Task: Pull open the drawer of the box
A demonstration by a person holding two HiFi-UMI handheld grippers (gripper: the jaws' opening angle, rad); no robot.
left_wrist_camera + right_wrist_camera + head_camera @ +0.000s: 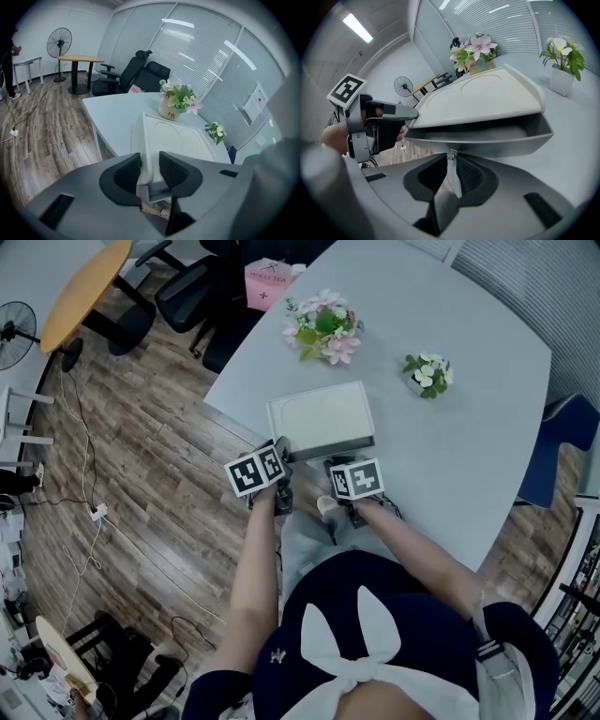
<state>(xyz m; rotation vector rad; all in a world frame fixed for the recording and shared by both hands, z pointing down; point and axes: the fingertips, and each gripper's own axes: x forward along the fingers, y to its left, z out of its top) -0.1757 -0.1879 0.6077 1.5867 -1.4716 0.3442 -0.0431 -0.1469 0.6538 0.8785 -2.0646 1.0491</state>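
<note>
Two hand-held grippers work at the near edge of a flat white plastic box (323,418) on a pale grey table (469,427). The left gripper (150,169) has its black ribbed pads (129,172) pressed on either side of the box's near corner wall, bracing it. The right gripper (451,164) has its fingers almost together, pinched on a small clear knob (451,153) at the front of the grey drawer (487,140). Just beyond those fingertips the drawer stands partly out from under the white top, with a dark gap above its front wall.

The knob is tiny and looks smooth, so it may slip out of the pinch if the pull is sharp or angled. A downward pull could tilt the drawer and jam it. If the corner hold loosens, the whole box would likely slide towards the table edge close behind both grippers. Pulling too far might bring the drawer right out.
</note>
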